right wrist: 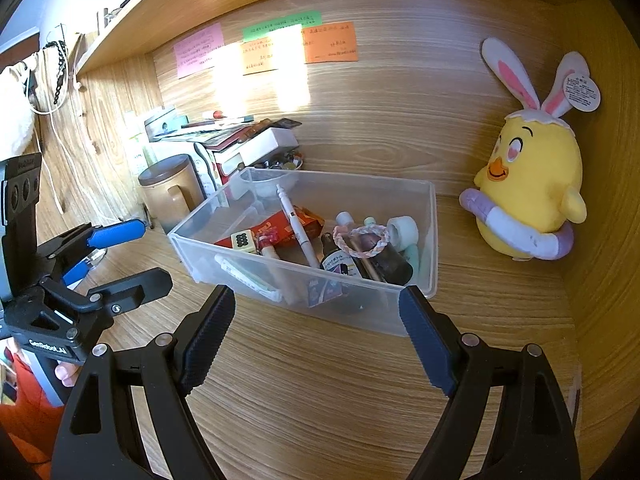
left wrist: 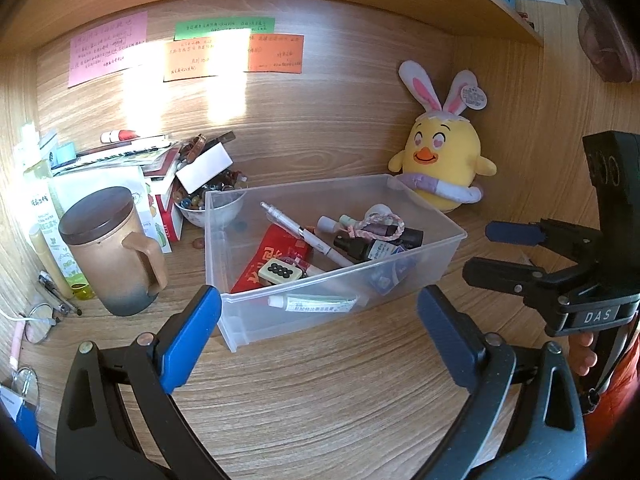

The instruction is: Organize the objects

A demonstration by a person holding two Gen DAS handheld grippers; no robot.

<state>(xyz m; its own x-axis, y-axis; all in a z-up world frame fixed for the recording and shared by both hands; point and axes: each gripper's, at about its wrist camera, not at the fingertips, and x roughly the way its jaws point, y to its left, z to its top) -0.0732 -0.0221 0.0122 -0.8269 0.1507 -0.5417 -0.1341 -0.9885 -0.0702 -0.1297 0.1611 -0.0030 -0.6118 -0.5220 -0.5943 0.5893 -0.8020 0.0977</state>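
Wooden desk (left wrist: 320, 400), wood-panelled back wall (left wrist: 320, 120) with sunlight patches, shelf (right wrist: 168, 4) overhead

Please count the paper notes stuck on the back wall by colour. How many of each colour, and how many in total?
Pink note: 1
Green note: 1
Orange notes: 2
Total: 4 notes. Sunlight washes out part of the left orange one, but its edges are clear in both views.

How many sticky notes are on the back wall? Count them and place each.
4: pink note far left, green note top, pale orange note beneath, bright orange note right. Glare may hide more.
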